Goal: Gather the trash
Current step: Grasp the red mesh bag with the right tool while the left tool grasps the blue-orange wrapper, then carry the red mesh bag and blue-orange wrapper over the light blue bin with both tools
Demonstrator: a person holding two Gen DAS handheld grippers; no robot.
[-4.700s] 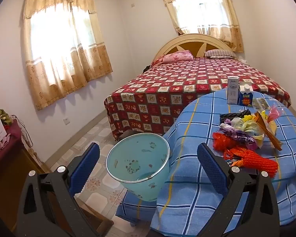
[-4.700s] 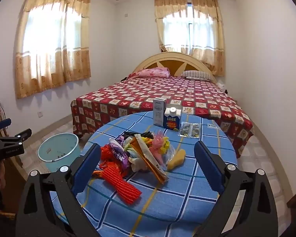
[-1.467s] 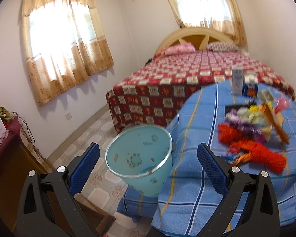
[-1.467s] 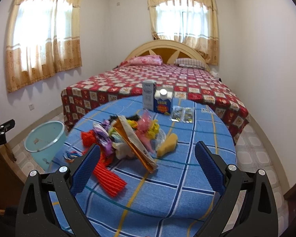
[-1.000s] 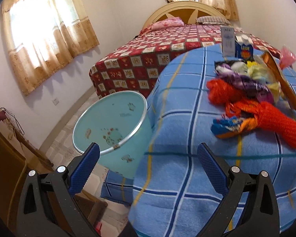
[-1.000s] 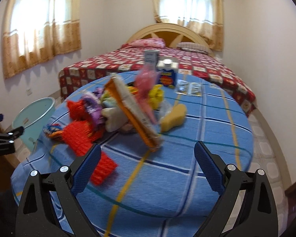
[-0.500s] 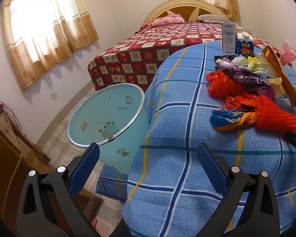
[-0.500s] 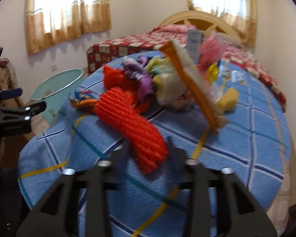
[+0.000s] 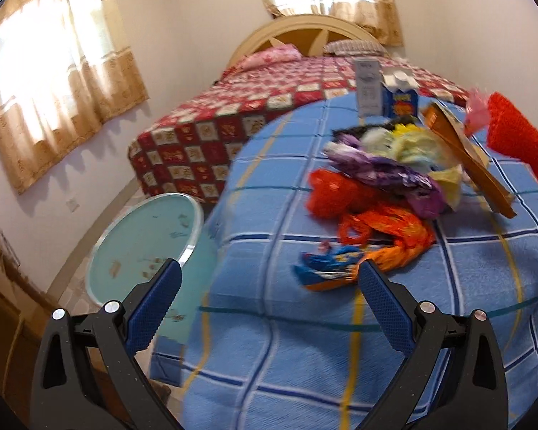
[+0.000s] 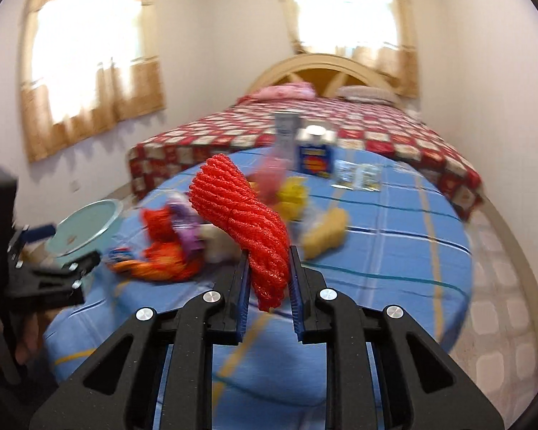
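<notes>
The right tool (image 10: 268,297) is closing, its jaws pressing the red net bundle (image 10: 245,222) between them; the left tool (image 9: 269,301), released, hangs above the counter (image 9: 269,358).

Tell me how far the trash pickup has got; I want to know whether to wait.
Barely started. The bin beside the table shows only specks inside. In hand: the right gripper is closing on the red net bundle, lifted off the cloth. The left gripper is open with nothing in it. Left: the wrapper pile and two cartons.
</notes>
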